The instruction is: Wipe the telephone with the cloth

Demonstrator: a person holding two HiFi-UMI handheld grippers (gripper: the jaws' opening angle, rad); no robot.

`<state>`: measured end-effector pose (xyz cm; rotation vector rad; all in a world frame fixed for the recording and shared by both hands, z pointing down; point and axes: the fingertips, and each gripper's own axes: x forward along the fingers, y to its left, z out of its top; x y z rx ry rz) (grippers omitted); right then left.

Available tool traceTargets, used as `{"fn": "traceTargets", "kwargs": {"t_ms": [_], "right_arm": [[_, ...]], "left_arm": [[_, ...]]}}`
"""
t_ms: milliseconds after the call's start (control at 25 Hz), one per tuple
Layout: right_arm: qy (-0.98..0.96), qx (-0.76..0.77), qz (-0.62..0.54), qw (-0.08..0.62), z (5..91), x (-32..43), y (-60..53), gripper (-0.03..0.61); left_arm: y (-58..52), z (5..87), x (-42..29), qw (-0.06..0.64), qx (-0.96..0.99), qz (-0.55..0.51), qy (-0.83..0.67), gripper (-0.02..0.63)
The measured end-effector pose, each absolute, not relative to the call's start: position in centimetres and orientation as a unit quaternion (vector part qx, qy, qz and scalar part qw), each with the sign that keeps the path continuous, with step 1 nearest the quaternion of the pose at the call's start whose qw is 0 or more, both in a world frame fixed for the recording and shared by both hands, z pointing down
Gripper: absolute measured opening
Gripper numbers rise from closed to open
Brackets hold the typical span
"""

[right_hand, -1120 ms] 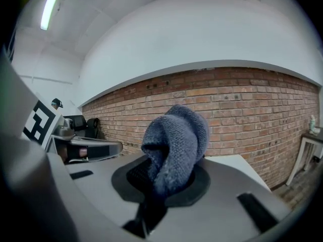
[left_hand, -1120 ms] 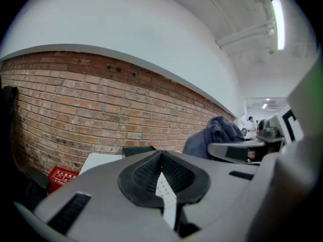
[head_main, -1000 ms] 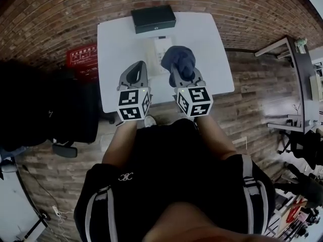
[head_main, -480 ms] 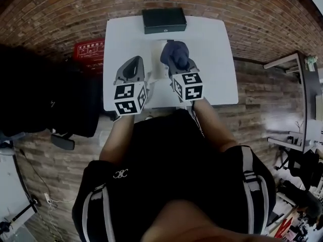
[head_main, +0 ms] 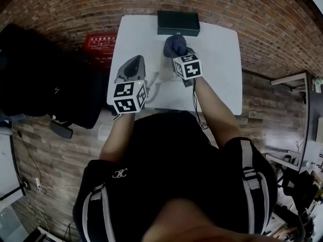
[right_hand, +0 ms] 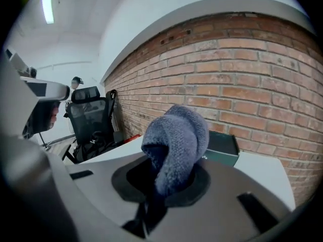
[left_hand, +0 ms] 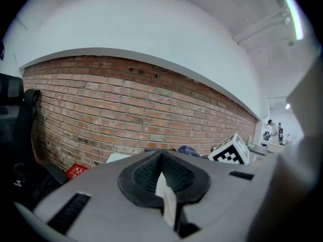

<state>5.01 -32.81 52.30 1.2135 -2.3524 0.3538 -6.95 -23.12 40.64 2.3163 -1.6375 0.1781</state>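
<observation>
Cloth (right_hand: 176, 137) bunched, clamped in right gripper (head_main: 177, 54); left gripper (head_main: 134, 64) pinched closed, idle. Telephone (head_main: 164, 64) seemingly unheld: could be shoved across table (head_main: 217, 59) if wiped hard

**Little print, none of it legible**

A red box (head_main: 100, 42) beside the desk (head_main: 222, 59) bears white characters too small to read. The person's black shirt (head_main: 151, 185) shows a small white interlocked emblem (head_main: 119, 174). The left cube (head_main: 126, 97) and right cube (head_main: 187, 66) carry black-and-white square markers, without letters.
</observation>
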Motion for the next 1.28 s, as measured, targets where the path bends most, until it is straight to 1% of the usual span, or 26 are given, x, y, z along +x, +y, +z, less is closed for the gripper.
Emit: {"fn": "traceTargets", "kwargs": {"t_ms": [280, 440, 600, 680, 1000, 1280], "right_arm": [[-0.851, 0.425, 0.147, 0.271, 55.7, 3.3, -35.5, 0.031], [-0.839, 0.441, 0.149, 0.283, 55.9, 2.9, -37.1, 0.031], [-0.816, 0.448, 0.151, 0.333, 57.5, 2.8, -38.1, 0.032], [-0.806, 0.451, 0.165, 0.346, 58.5, 3.3, -38.2, 0.032], [-0.807, 0.449, 0.199, 0.327, 58.8, 2.8, -37.1, 0.032], [-0.821, 0.438, 0.205, 0.304, 59.3, 1.9, -34.2, 0.034]], "left_arm": [[-21.7, 40.7, -9.1, 0.15, 0.794, 0.058, -0.586, 0.002], [-21.0, 40.5, -10.4, 0.149, 0.791, 0.055, -0.591, 0.002], [-20.4, 40.6, -11.1, 0.153, 0.791, 0.055, -0.589, 0.002], [-20.0, 40.6, -11.1, 0.154, 0.793, 0.056, -0.587, 0.002], [-18.9, 41.3, -12.4, 0.165, 0.793, 0.06, -0.584, 0.002], [-18.4, 41.9, -11.9, 0.17, 0.801, 0.063, -0.57, 0.002]]}}
